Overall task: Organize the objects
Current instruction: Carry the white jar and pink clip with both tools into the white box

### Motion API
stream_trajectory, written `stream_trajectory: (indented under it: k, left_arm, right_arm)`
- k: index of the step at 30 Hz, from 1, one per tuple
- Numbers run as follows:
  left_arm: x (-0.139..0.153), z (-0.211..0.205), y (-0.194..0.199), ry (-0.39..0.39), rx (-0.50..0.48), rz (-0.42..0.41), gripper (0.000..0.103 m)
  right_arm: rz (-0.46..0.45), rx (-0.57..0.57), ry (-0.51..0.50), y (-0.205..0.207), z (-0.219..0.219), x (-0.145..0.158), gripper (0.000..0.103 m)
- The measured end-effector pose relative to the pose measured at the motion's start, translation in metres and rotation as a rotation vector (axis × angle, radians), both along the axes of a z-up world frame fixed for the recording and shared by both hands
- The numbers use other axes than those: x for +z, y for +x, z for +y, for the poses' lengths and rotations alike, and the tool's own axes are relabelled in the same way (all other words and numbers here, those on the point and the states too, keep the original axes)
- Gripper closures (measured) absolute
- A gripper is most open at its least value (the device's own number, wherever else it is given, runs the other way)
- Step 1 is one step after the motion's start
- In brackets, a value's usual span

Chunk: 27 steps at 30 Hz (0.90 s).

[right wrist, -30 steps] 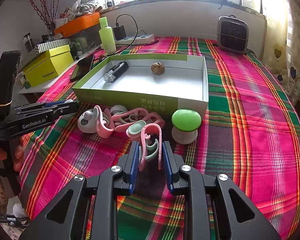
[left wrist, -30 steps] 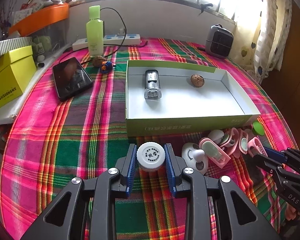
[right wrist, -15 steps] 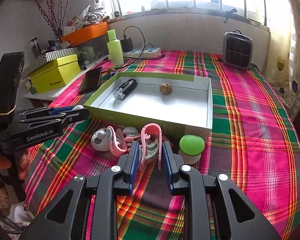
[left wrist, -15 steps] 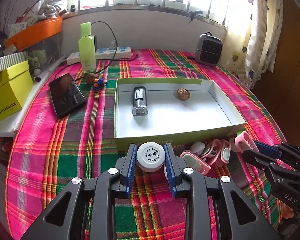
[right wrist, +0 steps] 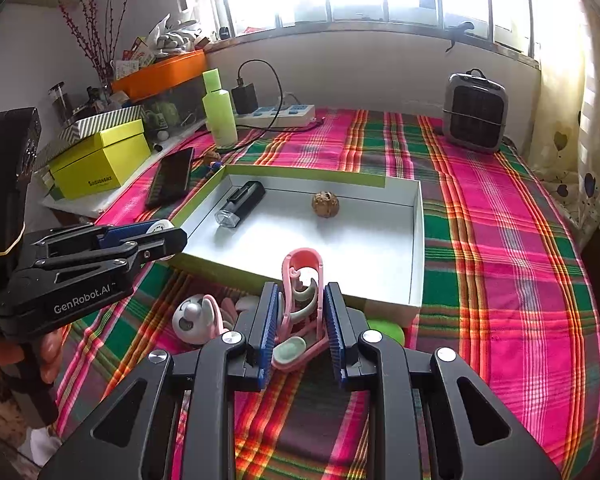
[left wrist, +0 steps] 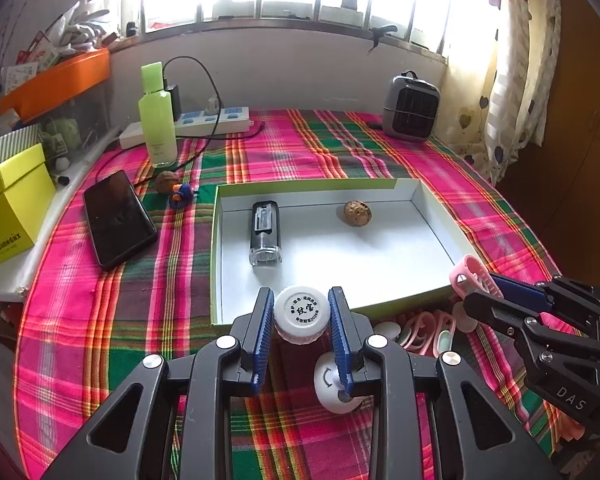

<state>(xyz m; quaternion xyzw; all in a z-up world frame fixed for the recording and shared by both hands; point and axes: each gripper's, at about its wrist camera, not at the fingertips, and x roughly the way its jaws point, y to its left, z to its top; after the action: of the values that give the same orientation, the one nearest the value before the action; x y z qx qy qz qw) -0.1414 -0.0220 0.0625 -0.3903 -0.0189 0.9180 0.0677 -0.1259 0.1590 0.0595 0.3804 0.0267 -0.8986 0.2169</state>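
Left gripper [left wrist: 302,316] clamped on white-capped jar [left wrist: 301,314], right gripper [right wrist: 302,312] on pink clip [right wrist: 303,280]. Both held at lower centre, tray [left wrist: 216,264] directly ahead, near wall just beyond fingertips. Clip upright, long axis pointing trayward.

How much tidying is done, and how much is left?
Done: a black flashlight and brown walnut lie in the green-edged white box. In hand: left tongs hold a white-capped bottle; right tongs hold a pink clip. Left: more pink clips outside.
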Motion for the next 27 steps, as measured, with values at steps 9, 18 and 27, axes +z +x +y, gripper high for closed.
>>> stream_trajectory:
  k: [9,18,27]
  left_arm:
    - [-0.001,0.006,-0.024,-0.005,-0.006,-0.001,0.077]
    - [-0.007,0.008,-0.054,-0.001,-0.001,-0.018,0.077]
    - [-0.012,0.018,-0.083,-0.004,-0.012,-0.031,0.077]
  right_arm:
    - [-0.020,-0.028,-0.010,-0.032,-0.003,0.001,0.078]
    - [-0.057,-0.082,-0.016,-0.069,0.003,-0.006,0.078]
    - [-0.092,-0.096,-0.003,-0.102,0.000,-0.016,0.078]
